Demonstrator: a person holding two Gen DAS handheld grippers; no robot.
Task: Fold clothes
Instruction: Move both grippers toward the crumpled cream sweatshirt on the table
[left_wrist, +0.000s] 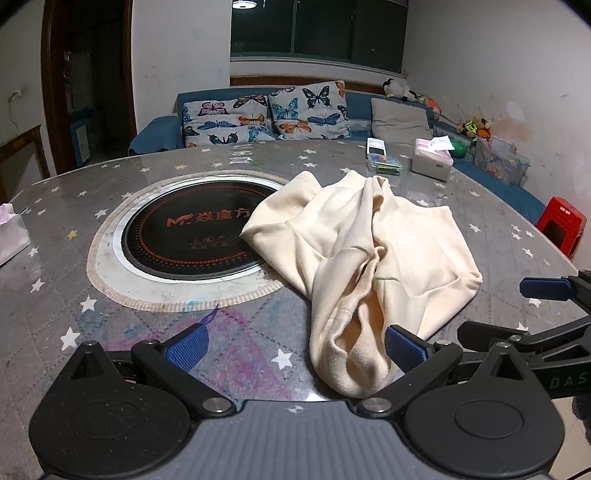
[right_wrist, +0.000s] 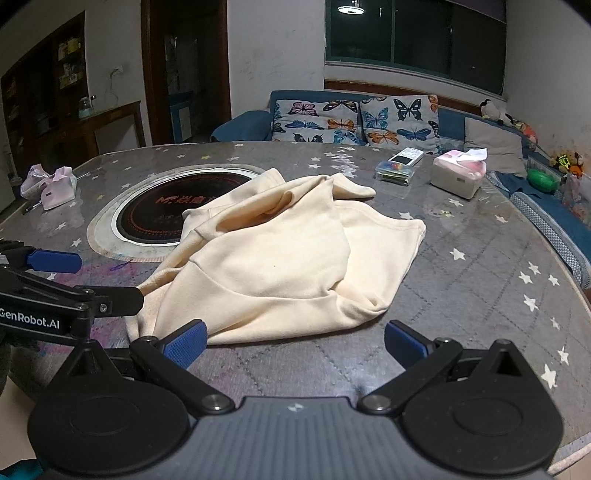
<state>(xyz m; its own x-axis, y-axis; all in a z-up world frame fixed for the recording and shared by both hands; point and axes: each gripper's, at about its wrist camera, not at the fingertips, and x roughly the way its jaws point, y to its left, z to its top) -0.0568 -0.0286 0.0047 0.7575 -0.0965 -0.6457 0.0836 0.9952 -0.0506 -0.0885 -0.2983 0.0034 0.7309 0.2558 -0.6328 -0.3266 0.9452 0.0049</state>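
Round black induction cooktop (right_wrist: 147, 221): near-right part covered by crumpled cream fleece garment (right_wrist: 280, 258); printed lettering partly hidden. Red plastic stool (left_wrist: 563, 229): lower part behind table edge. Small clear plastic box (right_wrist: 397, 171): contents too small to identify.

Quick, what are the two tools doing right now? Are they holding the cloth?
Left tool: open, holding nothing, cream garment just ahead.
Right tool: open, holding nothing.
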